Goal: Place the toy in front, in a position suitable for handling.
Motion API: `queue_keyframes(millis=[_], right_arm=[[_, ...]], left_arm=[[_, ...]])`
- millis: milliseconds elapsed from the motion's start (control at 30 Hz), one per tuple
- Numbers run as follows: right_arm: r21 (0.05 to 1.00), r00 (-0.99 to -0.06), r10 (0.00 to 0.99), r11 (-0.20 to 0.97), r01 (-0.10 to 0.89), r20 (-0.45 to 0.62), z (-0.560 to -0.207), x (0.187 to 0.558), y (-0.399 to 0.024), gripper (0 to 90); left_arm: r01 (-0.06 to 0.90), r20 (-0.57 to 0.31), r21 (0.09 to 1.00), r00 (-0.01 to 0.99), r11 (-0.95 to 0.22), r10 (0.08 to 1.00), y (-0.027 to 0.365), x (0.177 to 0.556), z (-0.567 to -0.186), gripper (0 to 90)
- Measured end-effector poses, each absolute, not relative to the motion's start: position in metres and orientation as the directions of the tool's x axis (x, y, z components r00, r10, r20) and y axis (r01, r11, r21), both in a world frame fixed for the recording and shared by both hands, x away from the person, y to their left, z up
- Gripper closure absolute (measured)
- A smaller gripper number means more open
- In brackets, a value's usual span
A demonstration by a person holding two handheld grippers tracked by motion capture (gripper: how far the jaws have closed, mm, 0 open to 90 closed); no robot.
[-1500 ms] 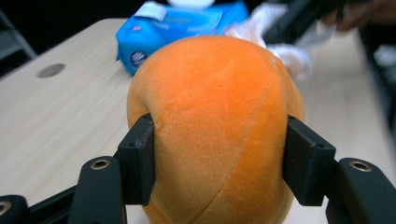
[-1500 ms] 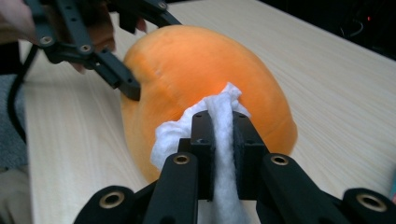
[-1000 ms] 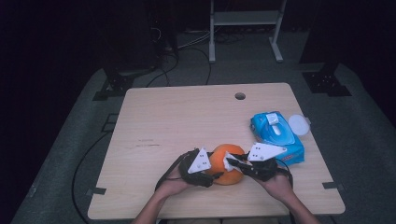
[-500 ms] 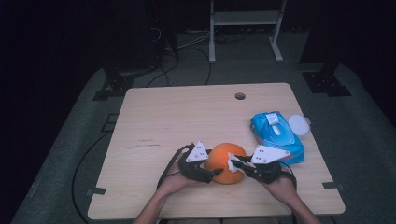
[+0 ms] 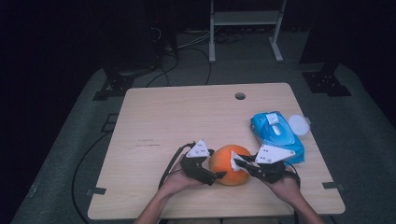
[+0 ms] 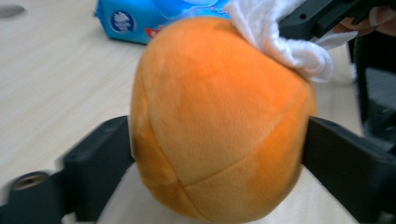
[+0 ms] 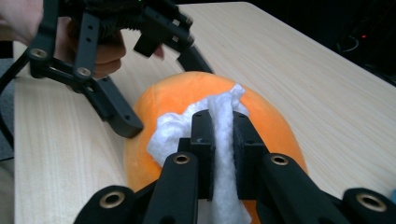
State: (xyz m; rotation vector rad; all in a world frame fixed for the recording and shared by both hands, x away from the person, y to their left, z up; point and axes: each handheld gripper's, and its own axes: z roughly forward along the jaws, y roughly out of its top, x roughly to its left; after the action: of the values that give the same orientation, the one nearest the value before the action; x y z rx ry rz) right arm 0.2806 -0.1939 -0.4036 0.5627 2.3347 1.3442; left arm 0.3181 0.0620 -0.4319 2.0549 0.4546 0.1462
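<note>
An orange plush ball (image 5: 228,165) (image 6: 219,116) rests on the wooden table (image 5: 187,121) near its front edge. My left gripper (image 5: 214,164) (image 6: 217,154) has a black jaw lying against each side of the ball. Its jaws have just been opening and the ball still sits between them, touching both. My right gripper (image 5: 239,163) (image 7: 222,130) is shut on a white wipe (image 7: 224,163) (image 6: 285,42), which it presses onto the top right of the ball. In the right gripper view, the left gripper (image 7: 163,93) straddles the ball (image 7: 275,130) from the far side.
A blue pack of wipes (image 5: 275,133) (image 6: 140,18) lies just right of the ball, with a round white lid (image 5: 299,124) beside it at the table's right edge. A cable hole (image 5: 240,96) sits at the back. Metal frame legs (image 5: 212,42) stand beyond the table.
The ball looks rounder and wider than a second ago, and the left gripper's jaws stand farther apart. Both hands have stayed in place.
</note>
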Motion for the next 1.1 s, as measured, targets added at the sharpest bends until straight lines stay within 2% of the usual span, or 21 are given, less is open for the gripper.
queue_keyframes(millis=[67, 133, 300, 367, 567, 667, 767, 900, 1000, 1100], right_arm=[[0.873, -0.837, 0.529, 0.465, 0.147, -0.141, -0.401, 0.279, -0.194, 80.6], [0.881, -0.837, 0.529, 0.453, 0.137, -0.142, -0.396, 0.277, -0.192, 80.5], [0.866, -0.873, 0.448, 0.496, 0.063, -0.192, -0.388, 0.265, -0.164, 80.5], [0.857, -0.879, 0.429, 0.513, 0.049, -0.206, -0.387, 0.266, -0.157, 80.5], [0.858, -0.831, 0.517, 0.503, 0.100, -0.206, -0.384, 0.274, -0.179, 80.5], [0.855, -0.814, 0.550, 0.499, 0.141, -0.187, -0.386, 0.276, -0.198, 80.5], [0.857, -0.809, 0.561, 0.492, 0.154, -0.176, -0.388, 0.271, -0.207, 80.5], [0.857, -0.840, 0.512, 0.500, 0.124, -0.177, -0.387, 0.262, -0.194, 80.4], [0.857, -0.858, 0.482, 0.504, 0.108, -0.175, -0.387, 0.261, -0.175, 80.4], [0.856, -0.860, 0.477, 0.507, 0.099, -0.183, -0.385, 0.266, -0.164, 80.5]], left_arm=[[0.224, -0.049, 0.869, 0.927, -0.441, 0.373, 0.060, 0.314, -0.429, 24.6], [0.201, -0.024, 0.874, 0.927, -0.442, 0.374, 0.059, 0.311, -0.426, 29.3], [0.068, 0.134, 0.849, 0.931, -0.523, 0.339, 0.047, 0.296, -0.421, 32.0], [0.042, 0.172, 0.834, 0.928, -0.551, 0.331, 0.046, 0.293, -0.422, 32.0], [0.066, 0.137, 0.842, 0.934, -0.535, 0.330, 0.049, 0.295, -0.427, 29.8], [0.146, 0.014, 0.877, 0.945, -0.458, 0.326, 0.051, 0.302, -0.428, 19.9], [0.200, -0.052, 0.893, 0.935, -0.402, 0.350, 0.052, 0.306, -0.427, 21.4], [0.158, 0.008, 0.891, 0.932, -0.426, 0.363, 0.047, 0.298, -0.426, 30.5], [0.086, 0.101, 0.868, 0.933, -0.488, 0.345, 0.042, 0.289, -0.423, 32.3], [0.067, 0.130, 0.859, 0.931, -0.508, 0.341, 0.043, 0.287, -0.425, 33.1]])
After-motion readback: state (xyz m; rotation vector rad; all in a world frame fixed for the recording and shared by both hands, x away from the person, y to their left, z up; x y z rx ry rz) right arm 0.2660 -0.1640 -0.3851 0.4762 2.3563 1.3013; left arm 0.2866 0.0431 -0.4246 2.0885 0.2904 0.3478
